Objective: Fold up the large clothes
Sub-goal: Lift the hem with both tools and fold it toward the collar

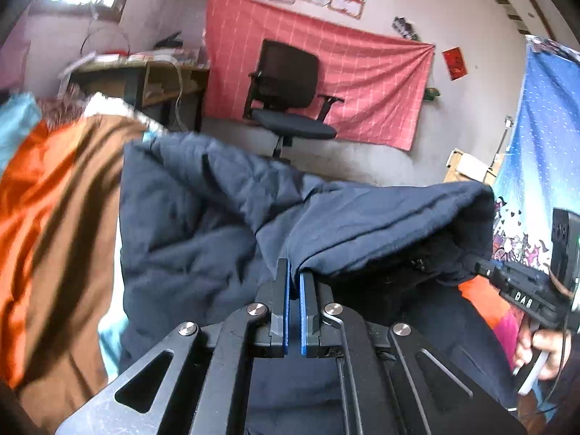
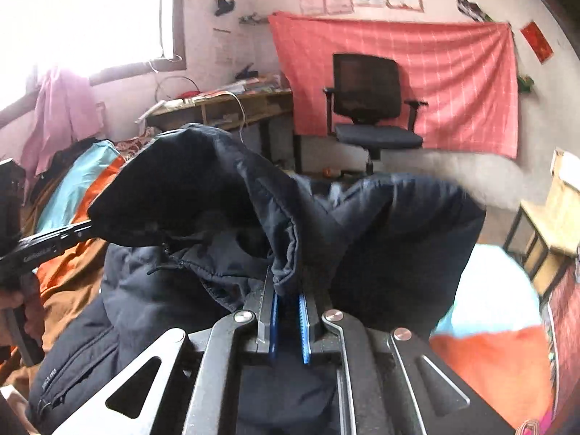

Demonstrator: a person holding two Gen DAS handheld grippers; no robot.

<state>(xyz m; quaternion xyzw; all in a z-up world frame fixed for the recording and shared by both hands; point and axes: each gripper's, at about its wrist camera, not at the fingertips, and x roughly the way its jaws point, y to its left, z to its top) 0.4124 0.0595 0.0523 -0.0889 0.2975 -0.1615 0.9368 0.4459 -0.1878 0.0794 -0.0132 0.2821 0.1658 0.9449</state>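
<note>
Left wrist: left gripper [image 1: 294, 272] pinching navy padded jacket [image 1: 203, 210] edge, lifting over bedding [image 1: 54, 199]. Right gripper [image 2: 288, 291] clamping another edge. Folding underway, unfinished; laying flat remaining.

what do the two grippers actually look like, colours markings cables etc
Both are black metal with blue ribbed pads on two parallel fingers, silver round pivot bolts and triangular cut-outs in the linkage plates. The left gripper matches the right gripper. Seen from the side, the right one's body carries white lettering, a boxy black module on top and a thin dark cable. Bare hands hold the handles; no sleeves are visible.
</note>
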